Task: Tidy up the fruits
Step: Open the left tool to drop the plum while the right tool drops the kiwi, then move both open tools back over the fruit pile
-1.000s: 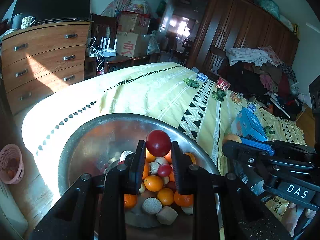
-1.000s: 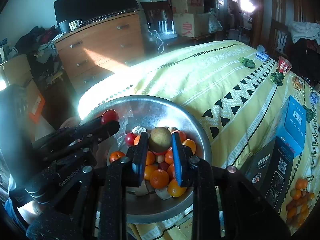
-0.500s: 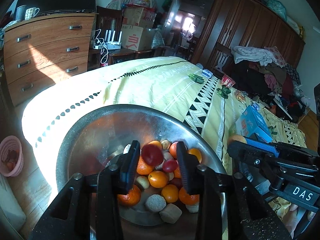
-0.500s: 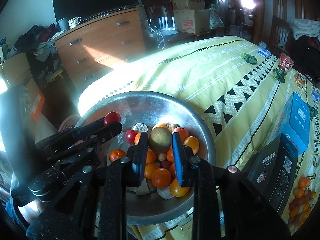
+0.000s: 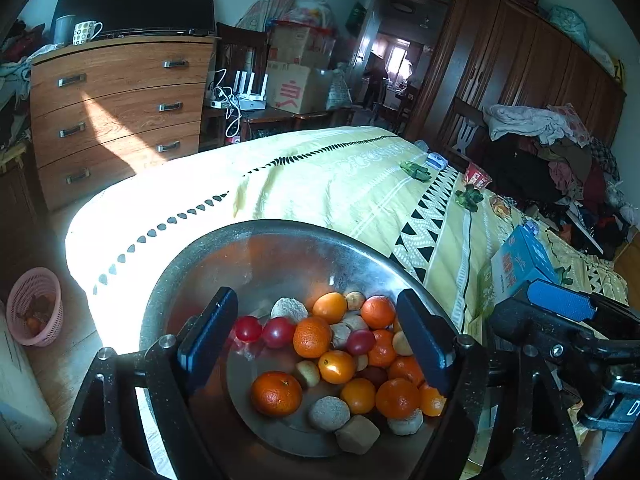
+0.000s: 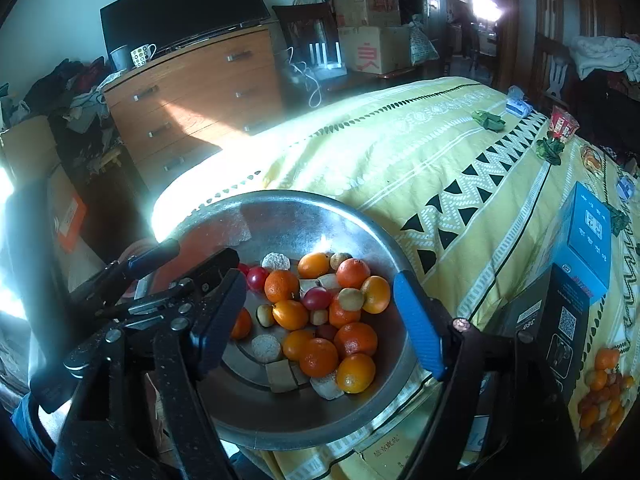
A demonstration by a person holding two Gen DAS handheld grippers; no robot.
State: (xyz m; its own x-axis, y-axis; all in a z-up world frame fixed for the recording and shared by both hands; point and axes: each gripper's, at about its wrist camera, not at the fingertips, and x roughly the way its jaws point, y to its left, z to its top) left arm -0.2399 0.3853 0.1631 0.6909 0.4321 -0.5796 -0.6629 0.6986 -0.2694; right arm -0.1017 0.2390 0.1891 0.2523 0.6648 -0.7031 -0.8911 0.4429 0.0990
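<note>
Above metal bowl (image 5: 256, 256) of fruit (image 5: 344, 360): left gripper (image 5: 316, 340) and right gripper (image 6: 320, 312) opening, nothing held. On black box (image 6: 548, 328): "360".

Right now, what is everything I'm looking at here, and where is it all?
metal bowl: one, silver, near edge of the bed.
oranges: about a dozen, orange, piled in the bowl.
small red fruits: about three, dark red, in the bowl.
pale brown pieces: several, beige, among the fruit.
bedspread: one, yellow with black triangles.
blue box: one, on the bed, right.
black box: one, beside the blue box.
dresser: one, brown wood, far left.
spotted mug: one, white, on the dresser.
pink basket: one, on the floor.
left gripper: black, jaws opening, nothing between them.
right gripper: jaws opening, nothing between them.
</note>
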